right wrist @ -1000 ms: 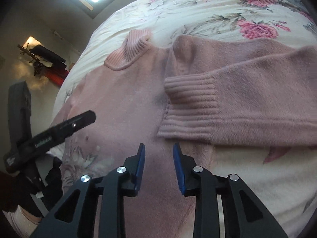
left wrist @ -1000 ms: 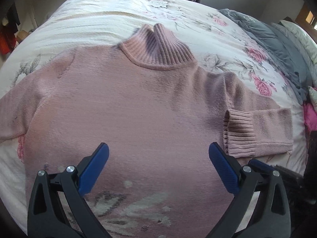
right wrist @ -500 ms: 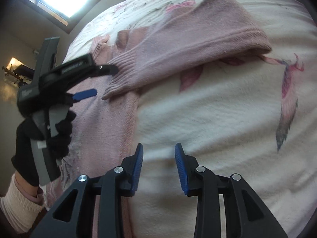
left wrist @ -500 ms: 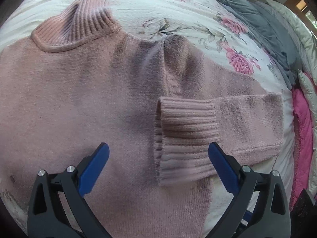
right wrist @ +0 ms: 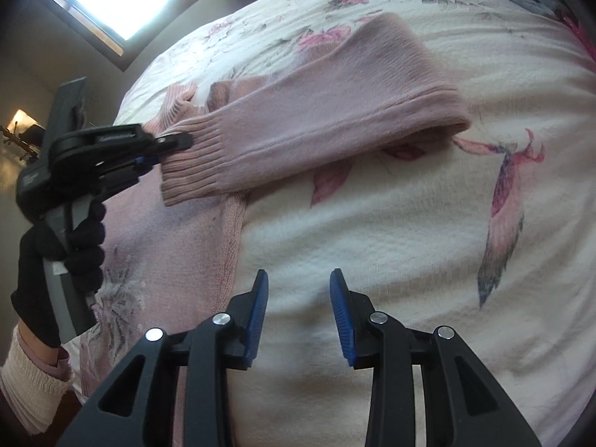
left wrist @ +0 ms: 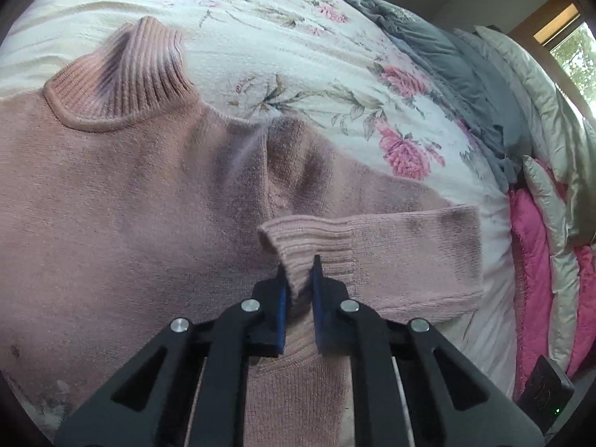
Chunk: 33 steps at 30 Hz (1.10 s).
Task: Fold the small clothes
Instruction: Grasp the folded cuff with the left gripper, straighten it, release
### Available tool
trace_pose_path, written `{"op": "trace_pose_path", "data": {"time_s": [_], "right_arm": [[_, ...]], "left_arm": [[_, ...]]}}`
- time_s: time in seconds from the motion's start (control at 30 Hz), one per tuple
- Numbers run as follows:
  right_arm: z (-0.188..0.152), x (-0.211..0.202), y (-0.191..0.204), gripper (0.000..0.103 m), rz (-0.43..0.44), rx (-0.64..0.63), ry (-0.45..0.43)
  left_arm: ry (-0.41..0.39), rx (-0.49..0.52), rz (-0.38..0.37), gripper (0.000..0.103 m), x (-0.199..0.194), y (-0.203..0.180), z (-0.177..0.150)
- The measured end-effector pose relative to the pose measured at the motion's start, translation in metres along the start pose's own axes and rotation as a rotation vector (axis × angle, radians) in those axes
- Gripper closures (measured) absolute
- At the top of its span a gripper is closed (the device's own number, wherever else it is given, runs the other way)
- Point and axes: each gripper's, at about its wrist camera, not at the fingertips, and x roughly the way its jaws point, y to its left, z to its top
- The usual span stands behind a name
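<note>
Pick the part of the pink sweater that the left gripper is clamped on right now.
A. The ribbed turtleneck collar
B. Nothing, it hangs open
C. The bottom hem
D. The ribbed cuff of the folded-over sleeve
D: the left gripper is pinched shut on the ribbed cuff of the sleeve folded across the pink sweater, far from the collar.

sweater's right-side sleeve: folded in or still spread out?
Folded in. The sleeve doubles back across the bed, its ribbed cuff lying over the sweater body, pinched by the left tool.
</note>
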Motion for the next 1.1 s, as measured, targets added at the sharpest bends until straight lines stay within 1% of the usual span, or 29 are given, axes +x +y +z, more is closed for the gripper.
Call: {"op": "trace_pose_path", "data": {"time_s": [0.1, 0.23, 0.4, 0.47, 0.53, 0.6, 0.73, 0.8, 0.9, 0.97, 1.03, 1.1], "right_arm": [[0.005, -0.001, 0.005, 0.067, -0.003, -0.006, -0.010], [0.013, 0.002, 0.014, 0.067, 0.002, -0.011, -0.020], [0.022, 0.004, 0.026, 0.067, 0.025, -0.015, -0.039], [0.029, 0.007, 0.032, 0.067, 0.037, -0.012, -0.048], [0.037, 0.012, 0.038, 0.067, 0.056, -0.007, -0.050], [0.049, 0.016, 0.047, 0.067, 0.056, -0.025, -0.056], [0.073, 0.023, 0.066, 0.066, 0.081, -0.056, -0.070], [0.082, 0.030, 0.074, 0.063, 0.095, -0.071, -0.063], [0.093, 0.050, 0.087, 0.063, 0.135, -0.084, -0.033], [0.096, 0.067, 0.089, 0.062, 0.104, -0.070, -0.001], [0.094, 0.087, 0.086, 0.063, 0.065, -0.061, 0.042], [0.091, 0.106, 0.079, 0.068, 0.000, -0.049, 0.085]], "left_arm": [[-0.052, -0.011, 0.012, 0.094, -0.026, 0.014, 0.003], [-0.102, -0.045, 0.038, 0.094, -0.063, 0.051, 0.010], [-0.173, -0.066, 0.134, 0.094, -0.107, 0.095, 0.020], [-0.180, -0.081, 0.158, 0.094, -0.119, 0.114, 0.023], [-0.190, -0.088, 0.209, 0.094, -0.129, 0.133, 0.024], [-0.196, -0.097, 0.258, 0.094, -0.137, 0.151, 0.026], [-0.216, -0.149, 0.314, 0.094, -0.155, 0.189, 0.029], [-0.222, -0.175, 0.340, 0.094, -0.161, 0.207, 0.030], [-0.204, -0.183, 0.389, 0.094, -0.158, 0.223, 0.030], [-0.156, -0.175, 0.397, 0.093, -0.145, 0.231, 0.028], [-0.130, -0.155, 0.442, 0.091, -0.131, 0.237, 0.025], [-0.122, -0.132, 0.477, 0.084, -0.124, 0.243, 0.025]]}}
